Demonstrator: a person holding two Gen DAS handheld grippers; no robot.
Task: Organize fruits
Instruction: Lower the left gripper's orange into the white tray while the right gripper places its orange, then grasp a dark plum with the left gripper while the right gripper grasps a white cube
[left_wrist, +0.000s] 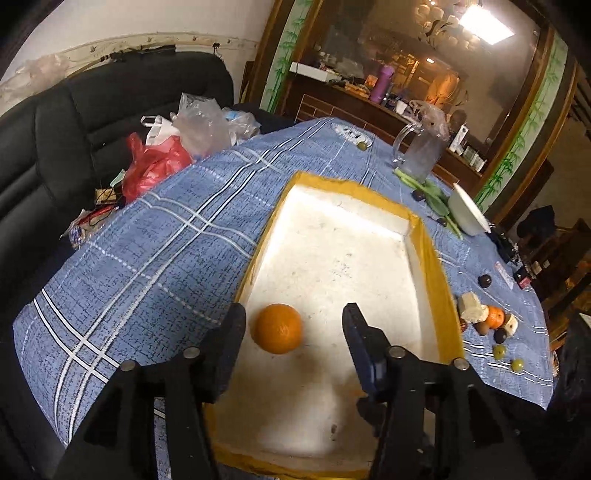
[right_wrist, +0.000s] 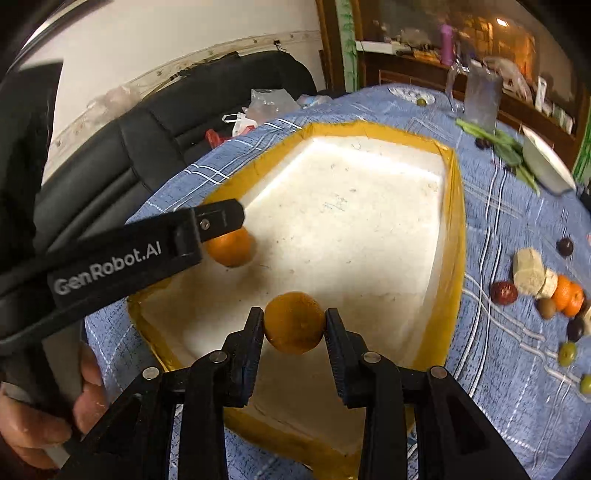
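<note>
The step in hand is dropping oranges into the white foam tray (left_wrist: 325, 206) with its yellow-taped rim, which lies on the blue checked tablecloth (left_wrist: 147, 236) and fills much of the table's middle; the left gripper (left_wrist: 293, 325) stands spread with its fingers clear of the first orange (left_wrist: 277, 328), which rests free on the tray floor near the tray's left wall, so that fruit looks delivered; in the right wrist view the right gripper (right_wrist: 294, 325) has a second orange (right_wrist: 294, 322) pinched between its pads, above the tray's near end, and whether it touches the floor I cannot tell; the next move, I judge, calls for the right fingers to part fully and let this orange settle without rolling into the first, then for both tools to draw back toward the table's right edge, where a cluster of loose fruit (right_wrist: 561, 295) waits, another orange, dark plums and green grapes among pale foam chunks.
</note>
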